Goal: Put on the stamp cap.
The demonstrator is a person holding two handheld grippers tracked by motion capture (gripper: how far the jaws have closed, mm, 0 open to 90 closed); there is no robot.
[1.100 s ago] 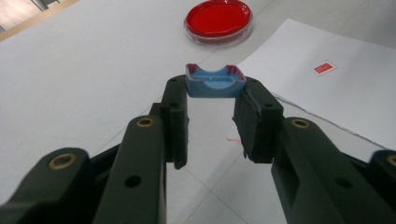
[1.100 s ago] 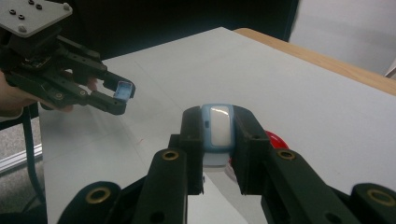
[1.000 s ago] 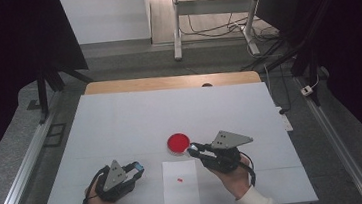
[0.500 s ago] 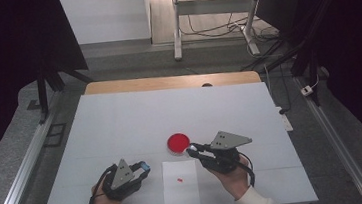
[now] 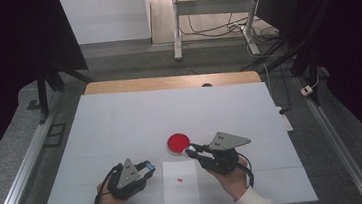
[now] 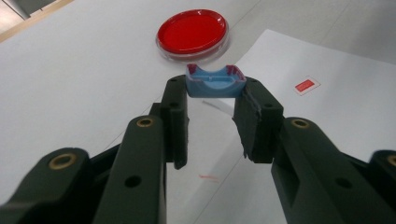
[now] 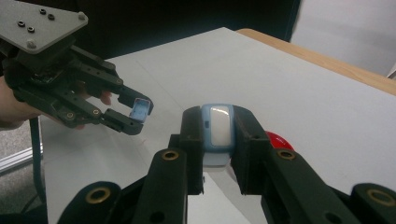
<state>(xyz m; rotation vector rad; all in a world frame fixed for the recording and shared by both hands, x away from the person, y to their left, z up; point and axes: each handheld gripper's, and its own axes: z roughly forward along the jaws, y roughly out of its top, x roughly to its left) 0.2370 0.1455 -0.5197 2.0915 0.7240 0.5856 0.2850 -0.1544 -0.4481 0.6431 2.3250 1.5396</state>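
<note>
White tabletop [image 5: 120, 118], near edge: my left gripper [image 6: 215, 100] clamped blue cap [image 6: 215, 82], my right gripper [image 7: 218, 140] clamped blue-and-white body [image 7: 217, 133]. Both held above white sheet [image 5: 181, 183], red dish [image 5: 178, 142] just beyond. Risk: shallow tip grip, cap could twist out if pieces met misaligned.
</note>
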